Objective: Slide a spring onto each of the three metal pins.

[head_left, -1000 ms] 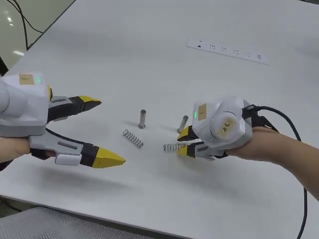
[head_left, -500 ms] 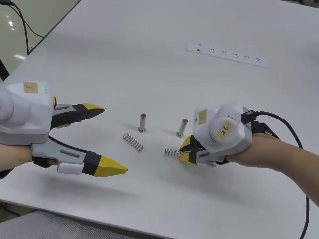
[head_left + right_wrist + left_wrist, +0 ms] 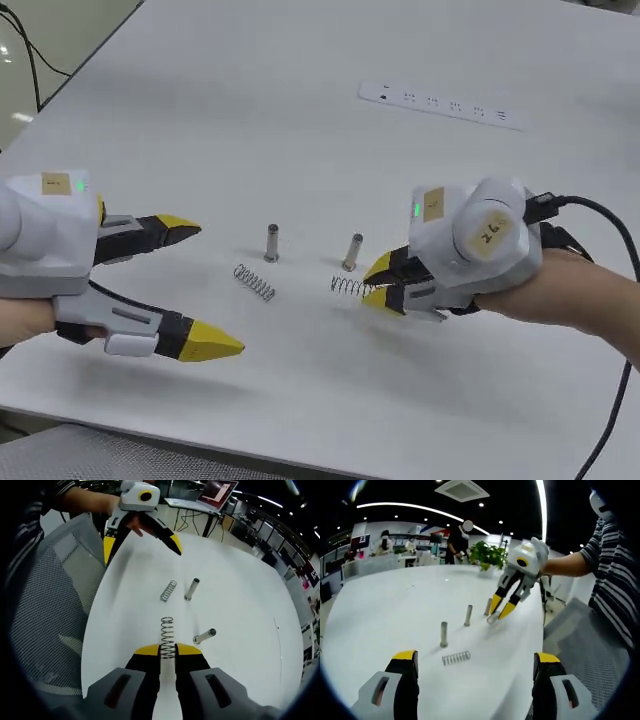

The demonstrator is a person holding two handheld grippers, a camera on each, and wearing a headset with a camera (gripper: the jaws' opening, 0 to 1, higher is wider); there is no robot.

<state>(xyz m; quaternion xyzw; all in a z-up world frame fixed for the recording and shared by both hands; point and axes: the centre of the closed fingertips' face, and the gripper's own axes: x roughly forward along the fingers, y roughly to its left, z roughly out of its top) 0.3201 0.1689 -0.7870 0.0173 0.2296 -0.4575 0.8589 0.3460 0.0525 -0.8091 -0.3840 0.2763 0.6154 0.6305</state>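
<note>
One spring (image 3: 167,630) juts lengthwise from the clenched right hand-held gripper (image 3: 167,651), rear end hidden; left hand-held gripper (image 3: 476,656) gapes.

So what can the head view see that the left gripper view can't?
The head view adds the power strip farther back on the table. The left gripper view adds a leafy plant and people standing behind the table. Both show the loose spring, upright pins, and the right gripper shut on a second spring.
</note>
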